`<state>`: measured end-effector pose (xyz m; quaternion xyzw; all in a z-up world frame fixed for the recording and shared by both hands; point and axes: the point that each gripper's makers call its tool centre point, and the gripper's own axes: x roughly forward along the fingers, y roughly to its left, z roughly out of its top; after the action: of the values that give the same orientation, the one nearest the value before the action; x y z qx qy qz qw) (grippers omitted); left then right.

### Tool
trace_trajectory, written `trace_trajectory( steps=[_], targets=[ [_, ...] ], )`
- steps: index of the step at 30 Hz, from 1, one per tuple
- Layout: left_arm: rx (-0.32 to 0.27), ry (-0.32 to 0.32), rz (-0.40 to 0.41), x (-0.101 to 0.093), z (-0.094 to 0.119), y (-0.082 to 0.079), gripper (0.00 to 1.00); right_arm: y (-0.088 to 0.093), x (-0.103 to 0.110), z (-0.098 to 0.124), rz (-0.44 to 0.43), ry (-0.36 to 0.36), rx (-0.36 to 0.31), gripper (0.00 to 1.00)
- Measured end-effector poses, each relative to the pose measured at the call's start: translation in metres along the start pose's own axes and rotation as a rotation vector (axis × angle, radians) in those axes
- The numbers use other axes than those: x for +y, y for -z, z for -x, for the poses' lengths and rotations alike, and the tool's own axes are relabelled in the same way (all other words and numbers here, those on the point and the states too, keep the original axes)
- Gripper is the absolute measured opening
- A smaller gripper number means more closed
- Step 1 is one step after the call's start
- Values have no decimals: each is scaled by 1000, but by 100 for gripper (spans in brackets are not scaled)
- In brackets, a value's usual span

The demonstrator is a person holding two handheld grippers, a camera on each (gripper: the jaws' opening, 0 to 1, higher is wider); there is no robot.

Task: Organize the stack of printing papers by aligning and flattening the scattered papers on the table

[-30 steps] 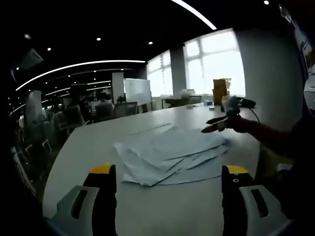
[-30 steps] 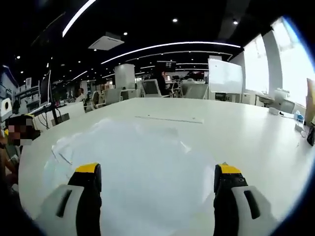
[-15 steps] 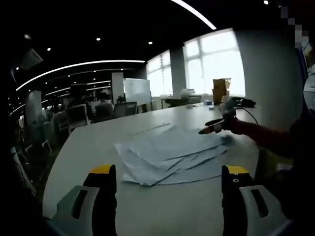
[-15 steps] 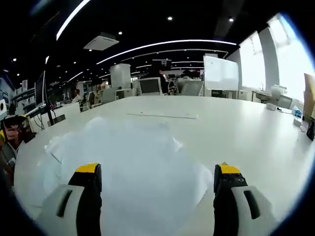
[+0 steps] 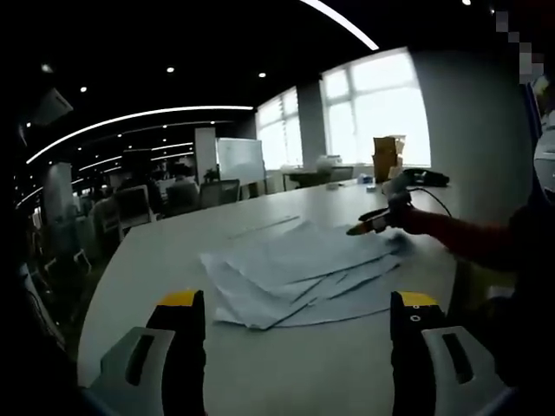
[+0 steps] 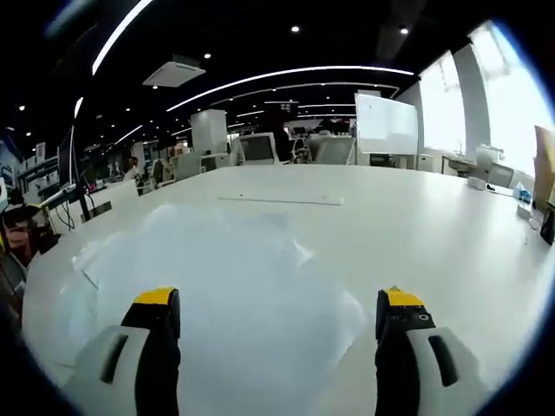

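Note:
A loose fan of white printing papers (image 5: 299,273) lies on the pale table (image 5: 173,251), sheets overlapping at different angles. My left gripper (image 5: 295,342) hangs open above the near table edge, short of the pile, with nothing between its jaws. In the left gripper view the right gripper (image 5: 375,221) comes in from the right on a red sleeve, over the pile's far right corner. In the right gripper view the papers (image 6: 217,277) spread under and ahead of my right gripper (image 6: 273,334), whose jaws stand wide apart and empty.
A long thin strip (image 6: 279,200) lies on the table beyond the pile. Office chairs (image 6: 260,149), a whiteboard (image 6: 388,125) and desks stand behind. A brown box (image 5: 388,157) and a dark object with a cable (image 5: 425,178) sit at the table's window end.
The right gripper has moved slightly forward and lower over the pile's corner. The left gripper has stayed in place. The papers look unchanged.

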<state>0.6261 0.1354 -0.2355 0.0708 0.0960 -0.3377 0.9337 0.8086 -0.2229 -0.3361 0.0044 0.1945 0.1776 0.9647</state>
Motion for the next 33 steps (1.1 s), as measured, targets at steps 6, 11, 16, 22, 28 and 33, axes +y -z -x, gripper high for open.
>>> trace_trajectory(
  steps=[6,11,16,22,28,33],
  targets=[
    [4,7,-5,-3,-2,0,91,0,-3,-3,-15,-2,-13,88],
    [5,8,-6,-5,-2,-1,90,6,-5,-5,1,8,-1,87],
    [5,9,-3,-5,-2,0,90,10,-6,-5,9,10,12,86],
    [9,13,-3,-7,-3,1,90,11,-10,-4,4,10,10,83],
    [8,14,2,-7,-4,2,90,19,-16,-7,62,43,48,77],
    [9,14,3,-8,-3,4,90,20,-18,-8,62,43,45,73]
  ],
)
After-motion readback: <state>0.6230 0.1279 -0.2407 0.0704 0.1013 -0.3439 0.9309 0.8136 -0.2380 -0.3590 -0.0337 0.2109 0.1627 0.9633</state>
